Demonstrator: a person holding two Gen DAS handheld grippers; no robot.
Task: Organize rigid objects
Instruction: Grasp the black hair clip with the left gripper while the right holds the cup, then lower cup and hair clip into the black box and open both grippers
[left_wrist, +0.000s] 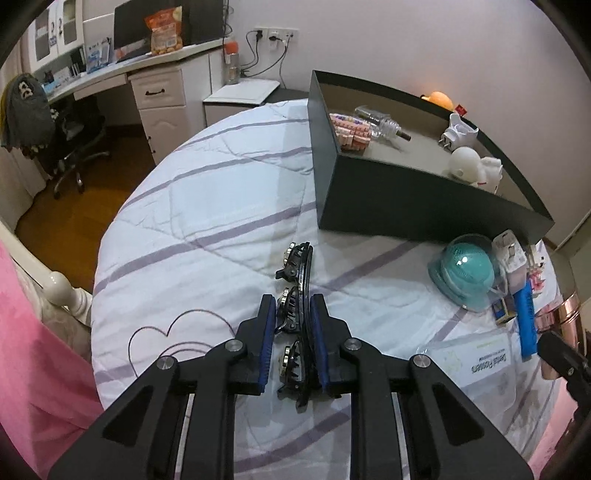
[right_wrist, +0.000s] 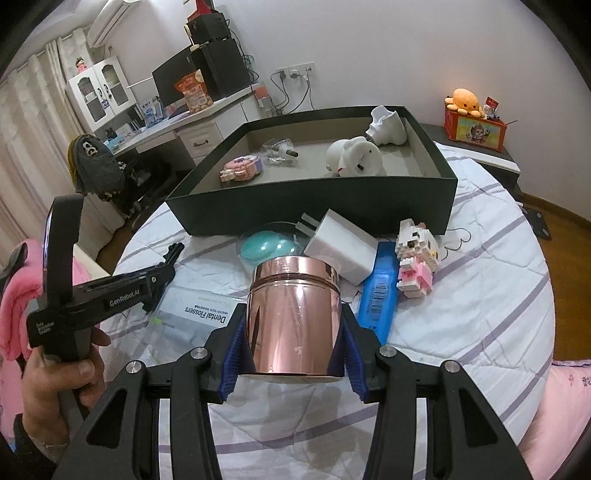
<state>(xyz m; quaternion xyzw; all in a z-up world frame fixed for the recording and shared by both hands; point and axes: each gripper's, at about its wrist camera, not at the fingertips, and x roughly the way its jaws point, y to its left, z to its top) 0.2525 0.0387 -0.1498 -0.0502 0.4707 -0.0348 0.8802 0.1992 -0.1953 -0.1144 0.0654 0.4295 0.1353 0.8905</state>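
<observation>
A long black hair clip (left_wrist: 295, 291) with rhinestones lies on the striped quilt, and my left gripper (left_wrist: 293, 306) is shut on it, blue pads pressing both sides. In the right wrist view a rose-gold metal tin (right_wrist: 293, 314) stands upright between the blue pads of my right gripper (right_wrist: 293, 354), which is shut on it. The left gripper (right_wrist: 159, 280) shows there at the left, held by a hand (right_wrist: 51, 384). A dark open box (right_wrist: 317, 206) lies behind, holding a pink block figure (right_wrist: 242, 168), a clear bottle (right_wrist: 279, 149), a white toy (right_wrist: 354, 155) and a white plug device (right_wrist: 386, 123).
On the quilt near the box lie a teal dome object (right_wrist: 264, 247), a white charger (right_wrist: 341, 247), a blue pack (right_wrist: 380, 291), a block cat figure (right_wrist: 415, 258) and a dental flosser bag (right_wrist: 195, 314). A desk and chair (left_wrist: 70, 144) stand at the far left; pink bedding (left_wrist: 33, 350) flanks the bed.
</observation>
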